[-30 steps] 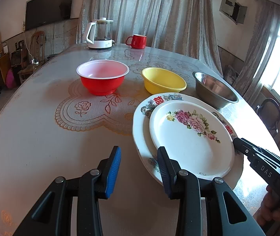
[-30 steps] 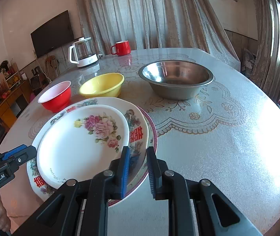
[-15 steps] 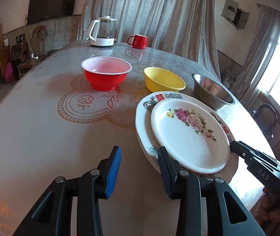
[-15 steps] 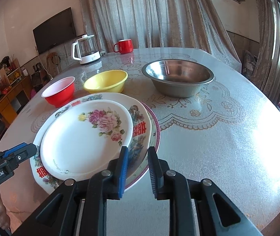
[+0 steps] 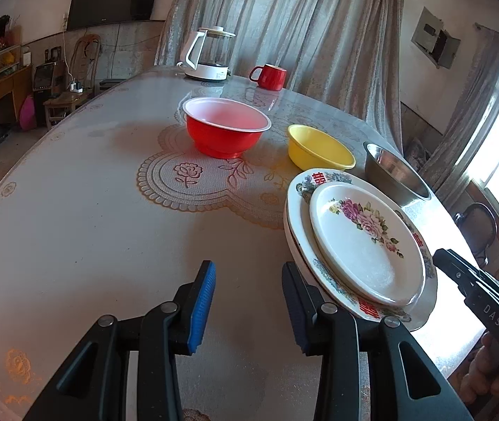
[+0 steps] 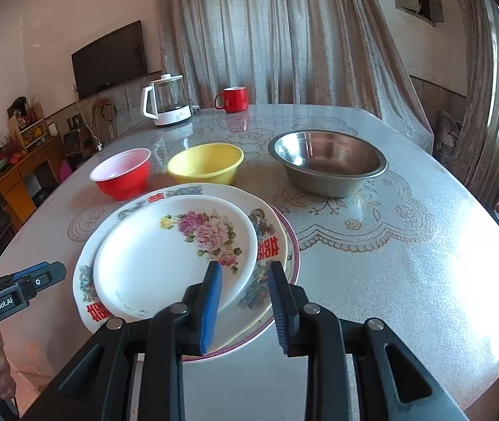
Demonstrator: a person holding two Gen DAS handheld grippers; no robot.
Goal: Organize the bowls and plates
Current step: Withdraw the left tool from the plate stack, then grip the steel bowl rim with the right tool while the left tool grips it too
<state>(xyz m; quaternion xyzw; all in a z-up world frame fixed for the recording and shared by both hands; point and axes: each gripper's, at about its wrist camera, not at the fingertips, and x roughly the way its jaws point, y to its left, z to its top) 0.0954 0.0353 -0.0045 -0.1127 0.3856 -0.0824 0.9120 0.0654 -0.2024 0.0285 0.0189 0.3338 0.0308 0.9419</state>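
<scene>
Letting go of the plates (image 6: 179, 256), the right gripper (image 6: 244, 303) has just been opening; its jaws now stand narrowly apart over the stack's near rim, gripping nothing. The left gripper (image 5: 247, 301) gapes empty beside the stack. A nudge could slide these smooth, glossy plates on the slick table (image 6: 407, 280), as the stack sits uneven. Red bowl (image 6: 123, 172), yellow bowl (image 6: 205, 163) and steel bowl (image 6: 326, 161) wait behind, unstacked.

Black left tool (image 5: 247, 303) and right tool (image 6: 244, 307), blue pads, silver screws.
</scene>
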